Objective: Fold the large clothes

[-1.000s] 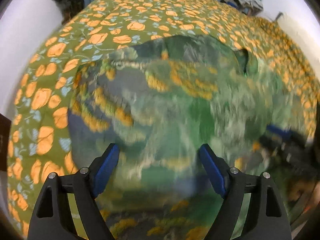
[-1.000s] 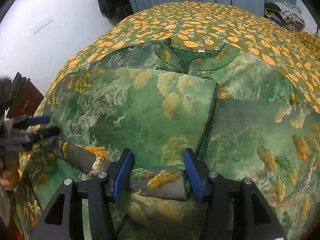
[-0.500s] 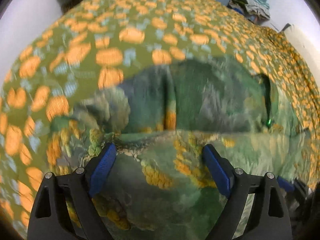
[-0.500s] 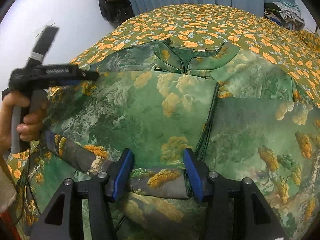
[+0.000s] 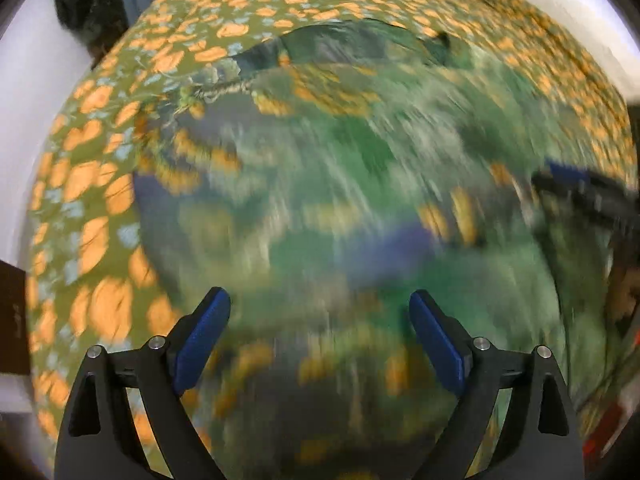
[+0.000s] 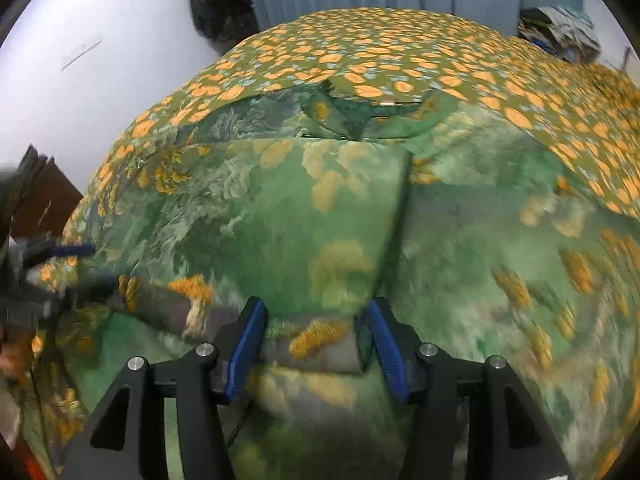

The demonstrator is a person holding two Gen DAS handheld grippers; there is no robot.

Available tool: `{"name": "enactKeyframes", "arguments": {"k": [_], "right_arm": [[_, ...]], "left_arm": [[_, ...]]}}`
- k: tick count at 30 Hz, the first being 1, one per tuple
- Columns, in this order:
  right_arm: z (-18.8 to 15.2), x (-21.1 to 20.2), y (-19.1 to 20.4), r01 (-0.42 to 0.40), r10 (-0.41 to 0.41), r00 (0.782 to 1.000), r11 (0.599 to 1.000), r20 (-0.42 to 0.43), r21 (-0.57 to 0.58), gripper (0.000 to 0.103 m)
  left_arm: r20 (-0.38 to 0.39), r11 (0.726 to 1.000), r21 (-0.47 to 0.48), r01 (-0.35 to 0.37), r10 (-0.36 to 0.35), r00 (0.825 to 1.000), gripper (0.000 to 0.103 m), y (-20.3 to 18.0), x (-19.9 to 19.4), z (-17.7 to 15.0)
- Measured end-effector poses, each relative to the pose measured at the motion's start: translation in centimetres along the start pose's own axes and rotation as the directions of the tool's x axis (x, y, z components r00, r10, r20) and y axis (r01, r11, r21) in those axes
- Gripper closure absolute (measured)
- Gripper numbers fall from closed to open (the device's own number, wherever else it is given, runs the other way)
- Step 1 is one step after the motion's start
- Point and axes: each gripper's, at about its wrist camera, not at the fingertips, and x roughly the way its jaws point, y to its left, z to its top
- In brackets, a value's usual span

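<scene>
The left gripper (image 5: 320,336) had its jaws just opening wide, empty, above the blurred green printed garment (image 6: 320,208). The right gripper's (image 6: 316,344) jaws straddled a folded sleeve (image 6: 312,340), probably unclamped. One side lay folded inward on the floral bedspread (image 6: 400,48); further folds remained. No writing was legible.

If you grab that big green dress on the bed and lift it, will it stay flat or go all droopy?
Probably droopy. The green dress already lies in soft folds and follows the bedspread under it, so it is likely floppy. Its smooth, slightly shiny look suggests it may slide. A lifted folded flap would likely fall open.
</scene>
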Motion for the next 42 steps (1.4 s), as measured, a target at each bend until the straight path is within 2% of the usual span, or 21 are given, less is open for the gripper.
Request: {"name": "enactKeyframes", "arguments": {"k": [2, 5, 6, 8, 9, 11, 13, 16, 19, 21, 24, 29, 33, 37, 42], "right_arm": [[-1.0, -2.2, -0.3, 0.010, -0.010, 1.000, 1.000, 0.010, 0.007, 0.048], [-3.2, -5.9, -0.6, 0.058, -0.057, 0.997, 0.998, 0.044, -0.030, 0.044], [-4.0, -7.2, -0.6, 0.092, -0.089, 0.994, 0.994, 0.057, -0.055, 0.041], [-5.5, -9.7, -0.7, 0.157, -0.149, 0.985, 0.984, 0.089, -0.090, 0.025], [-6.1, -10.8, -0.8, 0.181, -0.170, 0.980, 0.979, 0.103, -0.099, 0.024], [-7.2, -13.0, -0.9, 0.240, -0.228, 0.966, 0.966, 0.119, -0.101, 0.024], [-8.1, -15.3, -1.3, 0.330, -0.321, 0.940, 0.941, 0.113, -0.072, 0.024], [-9.0, -18.4, -1.5, 0.400, -0.396, 0.909, 0.916, 0.130, -0.007, 0.024], [-9.9, -20.8, -1.7, 0.458, -0.462, 0.875, 0.887, 0.149, 0.058, 0.024], [-10.3, -21.8, -1.7, 0.486, -0.493, 0.856, 0.870, 0.156, 0.080, 0.024], [-11.0, -22.8, -1.3, 0.508, -0.514, 0.841, 0.858, 0.167, 0.080, 0.024], [-11.3, -23.5, -0.5, 0.555, -0.556, 0.810, 0.829, 0.184, 0.062, 0.024], [-11.4, -23.9, -0.2, 0.573, -0.573, 0.797, 0.817, 0.190, 0.060, 0.024], [-11.6, -23.9, 0.2, 0.577, -0.576, 0.795, 0.815, 0.190, 0.055, 0.024], [-11.7, -24.1, 0.7, 0.587, -0.585, 0.789, 0.808, 0.191, 0.048, 0.024]], "left_arm": [[0.027, 1.000, 0.008, 0.017, -0.017, 0.999, 0.011, -0.2, -2.7, -2.0], [0.098, 1.000, 0.006, -0.017, 0.016, 0.995, 0.011, -0.2, -7.1, -4.4], [0.130, 0.999, 0.005, -0.046, 0.045, 0.990, 0.010, -0.3, -8.9, -5.3], [0.188, 0.995, -0.007, -0.098, 0.098, 0.977, 0.003, 0.0, -11.7, -6.5], [0.220, 0.992, -0.021, -0.127, 0.129, 0.967, 0.003, 0.2, -13.2, -7.1], [0.263, 0.984, -0.055, -0.167, 0.175, 0.949, 0.002, 0.8, -15.4, -7.9], [0.296, 0.976, -0.092, -0.198, 0.217, 0.930, 0.002, 1.4, -17.3, -8.6], [0.332, 0.962, -0.139, -0.234, 0.268, 0.904, 0.001, 1.7, -19.0, -9.6], [0.352, 0.957, -0.172, -0.234, 0.282, 0.892, 0.001, 1.5, -19.9, -10.4], [0.357, 0.954, -0.189, -0.231, 0.286, 0.889, 0.001, 0.9, -20.0, -10.9], [0.361, 0.955, -0.194, -0.226, 0.284, 0.888, 0.001, -0.1, -19.6, -11.4], [0.355, 0.958, -0.203, -0.201, 0.263, 0.897, 0.001, -1.1, -19.1, -11.9], [0.344, 0.959, -0.211, -0.191, 0.256, 0.904, 0.001, -1.3, -18.9, -12.1], [0.341, 0.956, -0.209, -0.208, 0.271, 0.900, 0.001, -1.5, -18.8, -12.5], [0.329, 0.954, -0.223, -0.203, 0.269, 0.905, 0.001, -1.3, -18.6, -12.8]]}}
